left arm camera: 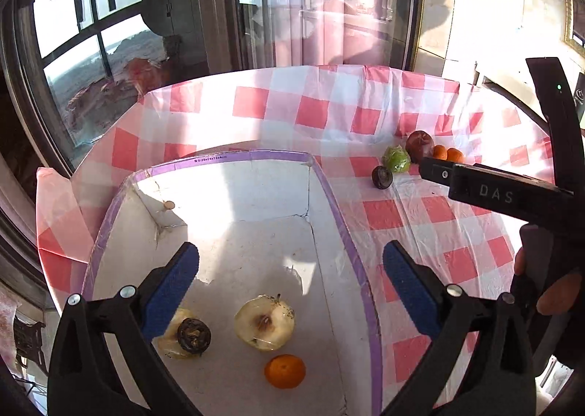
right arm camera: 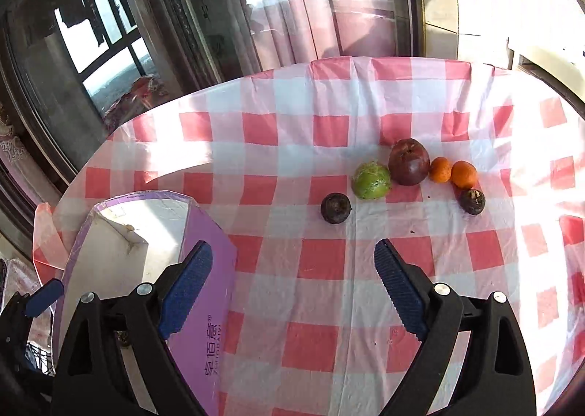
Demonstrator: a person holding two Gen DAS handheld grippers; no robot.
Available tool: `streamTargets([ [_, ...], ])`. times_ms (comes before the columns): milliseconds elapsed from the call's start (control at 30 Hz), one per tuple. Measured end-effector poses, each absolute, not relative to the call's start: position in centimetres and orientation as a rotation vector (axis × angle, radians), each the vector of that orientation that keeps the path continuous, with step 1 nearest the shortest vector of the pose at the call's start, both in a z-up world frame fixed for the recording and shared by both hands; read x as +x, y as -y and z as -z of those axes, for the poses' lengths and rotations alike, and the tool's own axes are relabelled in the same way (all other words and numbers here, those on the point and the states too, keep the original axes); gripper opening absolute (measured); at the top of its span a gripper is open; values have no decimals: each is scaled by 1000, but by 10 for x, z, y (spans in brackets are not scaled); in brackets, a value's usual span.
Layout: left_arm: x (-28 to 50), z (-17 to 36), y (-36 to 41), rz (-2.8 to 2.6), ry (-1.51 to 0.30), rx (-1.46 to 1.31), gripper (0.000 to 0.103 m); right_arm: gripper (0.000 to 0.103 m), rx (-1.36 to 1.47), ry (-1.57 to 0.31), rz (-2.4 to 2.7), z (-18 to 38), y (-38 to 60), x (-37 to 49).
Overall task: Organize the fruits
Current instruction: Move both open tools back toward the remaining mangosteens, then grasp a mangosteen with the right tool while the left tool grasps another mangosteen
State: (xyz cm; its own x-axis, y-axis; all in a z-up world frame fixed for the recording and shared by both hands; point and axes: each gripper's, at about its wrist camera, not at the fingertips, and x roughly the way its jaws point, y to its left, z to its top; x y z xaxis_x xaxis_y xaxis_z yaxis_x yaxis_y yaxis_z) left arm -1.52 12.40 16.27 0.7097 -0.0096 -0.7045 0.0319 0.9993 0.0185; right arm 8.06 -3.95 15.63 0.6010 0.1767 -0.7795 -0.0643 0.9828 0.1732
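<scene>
A white box with a purple rim (left arm camera: 329, 192) holds a mandarin (left arm camera: 285, 371), a pale cut fruit half (left arm camera: 265, 322) and a dark round fruit (left arm camera: 194, 335) lying on another pale half. My left gripper (left arm camera: 290, 262) is open and empty above the box. On the checked cloth lie a green fruit (right arm camera: 371, 180), a dark red apple (right arm camera: 408, 161), two small mandarins (right arm camera: 440, 169) (right arm camera: 464, 174) and two dark round fruits (right arm camera: 335, 208) (right arm camera: 472, 201). My right gripper (right arm camera: 292, 257) is open and empty, short of these fruits; the box (right arm camera: 204, 291) is at its left.
The round table (right arm camera: 278, 306) is covered by a red and white checked plastic cloth. Dark window frames and a glass door stand close behind its far edge. In the left wrist view the right gripper's black body (left arm camera: 504, 192) hangs over the table's right side.
</scene>
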Motion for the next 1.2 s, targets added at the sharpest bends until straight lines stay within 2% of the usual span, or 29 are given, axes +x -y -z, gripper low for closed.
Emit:
streamTargets([
  [167,17,-162,-47,149,-794,31,101,88,132,-974,36,-116,127,88],
  [400,49,-100,28,188,-999,-9,101,86,100,-1043,103,-71,202,116],
  [667,78,-44,33,52,-1129,19,101,78,-8,-1049,38,-40,216,171],
  [800,96,-31,22,-21,-1153,8,101,72,-56,-1035,9,-29,210,193],
  [933,118,-25,16,-62,-1148,0,101,71,-58,-1007,-23,-27,208,201],
  [1100,154,-20,9,-103,-1110,-34,101,45,-55,-977,-62,-29,212,198],
  [1133,162,-19,8,-110,-1100,-41,101,41,-50,-973,-56,-30,214,197],
  [1200,176,-20,6,-116,-1075,-48,101,41,-34,-968,-59,-31,219,192],
])
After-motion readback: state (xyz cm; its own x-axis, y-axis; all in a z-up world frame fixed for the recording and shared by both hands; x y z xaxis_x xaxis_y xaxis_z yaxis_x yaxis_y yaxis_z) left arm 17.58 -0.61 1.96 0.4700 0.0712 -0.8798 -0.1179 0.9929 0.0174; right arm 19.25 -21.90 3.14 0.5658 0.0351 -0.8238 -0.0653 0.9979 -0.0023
